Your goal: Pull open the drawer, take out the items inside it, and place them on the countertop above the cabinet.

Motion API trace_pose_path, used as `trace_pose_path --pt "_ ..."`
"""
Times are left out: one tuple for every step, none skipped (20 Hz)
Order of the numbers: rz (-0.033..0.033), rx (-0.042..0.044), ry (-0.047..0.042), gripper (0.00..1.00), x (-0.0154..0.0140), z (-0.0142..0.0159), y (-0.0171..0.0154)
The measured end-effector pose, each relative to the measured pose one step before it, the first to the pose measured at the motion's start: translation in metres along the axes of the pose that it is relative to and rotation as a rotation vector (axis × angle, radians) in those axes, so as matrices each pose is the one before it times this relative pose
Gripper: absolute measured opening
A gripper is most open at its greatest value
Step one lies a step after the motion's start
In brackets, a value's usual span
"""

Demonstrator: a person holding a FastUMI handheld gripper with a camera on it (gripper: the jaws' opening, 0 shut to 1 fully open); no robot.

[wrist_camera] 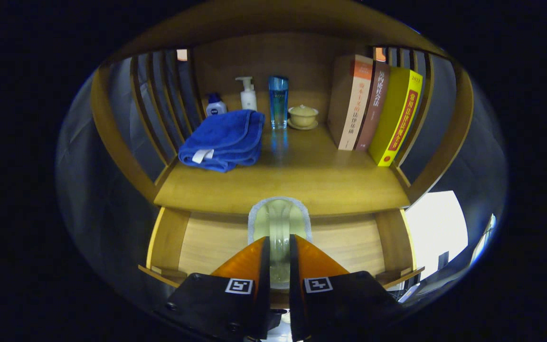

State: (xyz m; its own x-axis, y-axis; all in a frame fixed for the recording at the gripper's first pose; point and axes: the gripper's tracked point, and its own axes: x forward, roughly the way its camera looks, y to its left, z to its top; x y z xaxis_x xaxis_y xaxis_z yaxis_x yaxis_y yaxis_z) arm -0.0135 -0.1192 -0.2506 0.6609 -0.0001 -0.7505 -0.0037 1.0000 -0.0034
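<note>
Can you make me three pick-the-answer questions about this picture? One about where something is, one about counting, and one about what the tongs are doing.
1. Where is the blue towel?
A. In the drawer
B. On the countertop, left of the tall blue bottle
C. On top of the books

2. How many books stand at the right of the countertop?
A. One
B. Three
C. Five

3. What are the tongs doing?
A. Closed on a pale glass item over the open drawer
B. Wide open with nothing between
C. Squeezing the towel

Answers:
1. B: the towel lies beside the tall blue bottle on the wooden top.
2. B: three books lean together.
3. A: both fingers press the glass item above the open drawer.
</note>
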Motion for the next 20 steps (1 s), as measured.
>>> trace_pose_path --pt "-0.00523 -0.00004 -0.00322 0.26 0.00005 0.00865 -0.00277" --pt "-0.00578 -0.0014 -0.00501 0.26 0.00173 0.00769 -0.00336" --pt "-0.00834 -0.00222 -0.00486 0.26 0.0046 0.00783 -0.00314" --pt "-0.00855 0.00349 -0.00342 0.26 0.0063 0.00723 -0.00294" --pt "-0.00622 0.00516 -0.0041 0.26 0.00724 0.00676 -0.00242" --pt "-0.01133 0.0044 0.00046 0.26 0.00912 0.00618 -0.0042" --pt "-0.01026 0.0041 -0.00288 0.26 0.01 0.0067 -0.00319" --pt "-0.01067 0.00775 -0.00362 0.26 0.01313 0.00553 -0.00368" --pt "-0.00661 0.00493 0.00513 0.26 0.01158 0.00334 -0.00185" --pt "-0.00879 -0.00125 0.00666 0.26 0.01138 0.00411 -0.00264" --pt "-0.01494 -0.0029 0.00634 0.26 0.01078 0.00286 -0.00456" --pt "-0.01256 -0.00551 0.00846 0.26 0.01241 0.00282 -0.00369" --pt "-0.00893 -0.0029 0.00756 0.26 0.01106 0.00251 -0.00186" --pt "-0.00646 0.00012 -0.00041 0.26 0.01198 0.00363 -0.00046" --pt "-0.00978 -0.00412 0.00312 0.26 0.00907 0.00277 -0.00151" --pt "-0.00827 -0.00841 0.00473 0.26 0.00761 0.00074 -0.00311" --pt "-0.00075 -0.00564 0.00408 0.26 0.0059 -0.00088 0.00013" --pt "-0.00331 0.00083 0.00775 0.26 0.00618 -0.00186 0.0" --pt "0.00542 0.00486 0.00238 0.26 0.00304 -0.00181 0.00142" --pt "0.00352 0.00919 -0.00615 0.26 0.00172 0.00021 -0.00005"
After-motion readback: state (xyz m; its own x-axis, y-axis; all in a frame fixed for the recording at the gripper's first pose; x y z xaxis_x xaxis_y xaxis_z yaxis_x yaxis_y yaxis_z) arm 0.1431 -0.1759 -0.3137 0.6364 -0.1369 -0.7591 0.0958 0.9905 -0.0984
